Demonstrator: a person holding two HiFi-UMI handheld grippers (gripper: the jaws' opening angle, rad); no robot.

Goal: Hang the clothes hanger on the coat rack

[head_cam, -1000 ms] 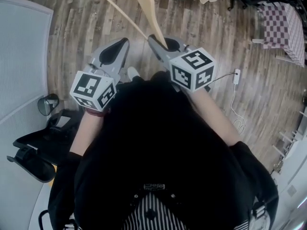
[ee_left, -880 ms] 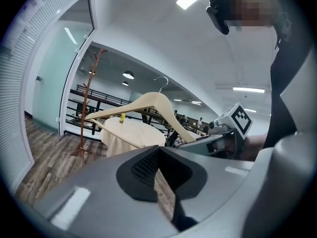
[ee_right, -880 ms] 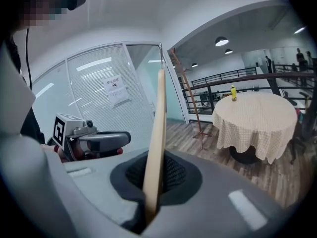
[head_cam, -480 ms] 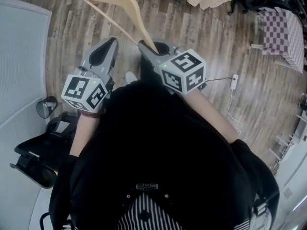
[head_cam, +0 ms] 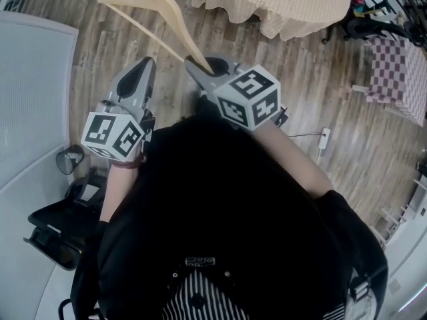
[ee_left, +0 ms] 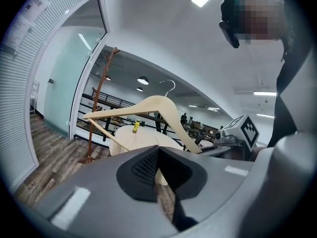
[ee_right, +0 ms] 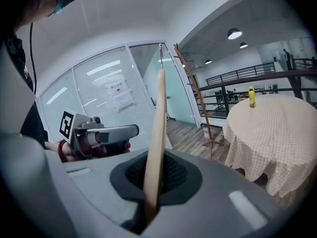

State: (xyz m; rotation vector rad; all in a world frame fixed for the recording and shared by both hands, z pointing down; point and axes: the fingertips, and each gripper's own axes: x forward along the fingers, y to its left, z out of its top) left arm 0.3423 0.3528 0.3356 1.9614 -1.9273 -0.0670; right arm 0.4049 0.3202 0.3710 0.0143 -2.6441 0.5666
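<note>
coat rack (ee_left: 99, 95) far left by the glass wall, well apart from the hanger. left gripper (head_cam: 139, 72) jaws together, nothing in them. wooden clothes hanger (head_cam: 175, 19) held out ahead of both grippers, not on the rack. right gripper (head_cam: 200, 67) clamped tight on one arm end of it. round table (head_cam: 287, 5) with checked cloth at right, yellow bottle (ee_right: 251, 96) on it.

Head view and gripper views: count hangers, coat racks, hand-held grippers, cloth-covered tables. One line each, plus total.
Hanger: 1
Coat rack: 1
Hand-held grippers: 2 (left hand-held gripper, right hand-held gripper)
Cloth-covered tables: 2 (beige table, checked table)
Total: 6
</note>
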